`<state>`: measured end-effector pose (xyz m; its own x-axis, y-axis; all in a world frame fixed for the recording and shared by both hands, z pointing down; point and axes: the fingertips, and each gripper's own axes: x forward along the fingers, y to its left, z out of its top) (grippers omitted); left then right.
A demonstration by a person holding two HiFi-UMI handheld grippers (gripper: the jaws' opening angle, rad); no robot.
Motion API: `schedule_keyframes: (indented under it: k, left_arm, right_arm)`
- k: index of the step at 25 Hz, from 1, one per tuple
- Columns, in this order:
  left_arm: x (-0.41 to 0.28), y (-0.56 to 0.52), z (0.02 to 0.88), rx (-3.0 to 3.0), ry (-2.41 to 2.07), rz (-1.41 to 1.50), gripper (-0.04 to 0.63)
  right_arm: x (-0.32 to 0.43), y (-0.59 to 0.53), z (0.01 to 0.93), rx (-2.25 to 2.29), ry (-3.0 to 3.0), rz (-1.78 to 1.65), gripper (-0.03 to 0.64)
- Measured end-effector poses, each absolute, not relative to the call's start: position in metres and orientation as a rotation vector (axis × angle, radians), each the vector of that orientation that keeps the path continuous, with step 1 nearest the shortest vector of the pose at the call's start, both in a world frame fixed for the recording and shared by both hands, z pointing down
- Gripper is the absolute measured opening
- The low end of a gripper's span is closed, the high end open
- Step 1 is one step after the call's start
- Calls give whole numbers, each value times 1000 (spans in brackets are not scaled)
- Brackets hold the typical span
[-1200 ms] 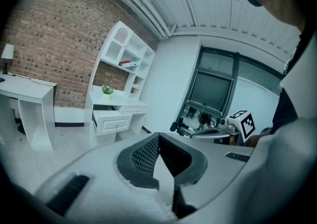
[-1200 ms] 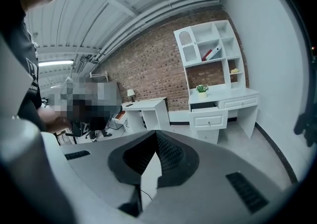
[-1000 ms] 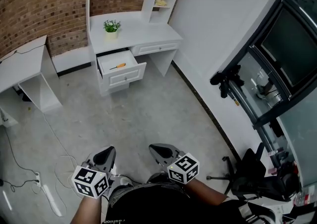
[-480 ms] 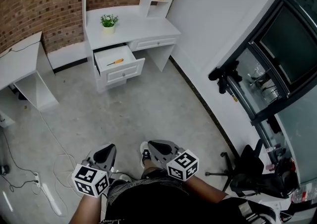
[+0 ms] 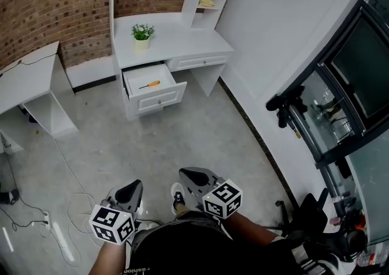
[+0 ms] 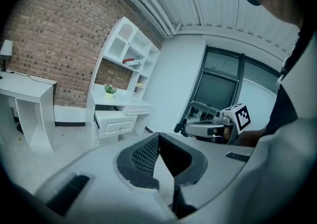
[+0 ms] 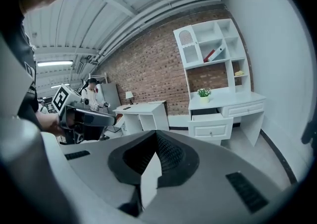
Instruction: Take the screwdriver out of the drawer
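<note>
Open floor (image 5: 194,140) stretches to the white worktop (image 5: 176,39), whose drawer (image 5: 161,100) juts past its front edge; the left gripper (image 5: 129,191) and right gripper (image 5: 194,177), well away from it, have fingers pressed together on nothing, and the screwdriver (image 5: 149,85) lies inside the drawer.

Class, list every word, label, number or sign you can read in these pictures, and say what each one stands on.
No text reads clearly.
White print on the person's dark shirt: cut by the picture's edge, too small to read.
Left gripper and right gripper: only black-and-white square markers, no letters or numbers.
Screwdriver and drawer: no label visible.
</note>
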<state>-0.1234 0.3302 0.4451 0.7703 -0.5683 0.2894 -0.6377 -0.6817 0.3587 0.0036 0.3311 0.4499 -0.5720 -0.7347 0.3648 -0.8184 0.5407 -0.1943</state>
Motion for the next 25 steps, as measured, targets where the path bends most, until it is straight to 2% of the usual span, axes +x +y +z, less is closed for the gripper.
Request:
schedule_keyframes:
  k: [25]
  left_arm:
    - [-24, 180, 428, 2502, -984, 269, 18]
  right_arm:
    - [96, 175, 451, 1218, -2603, 588, 5]
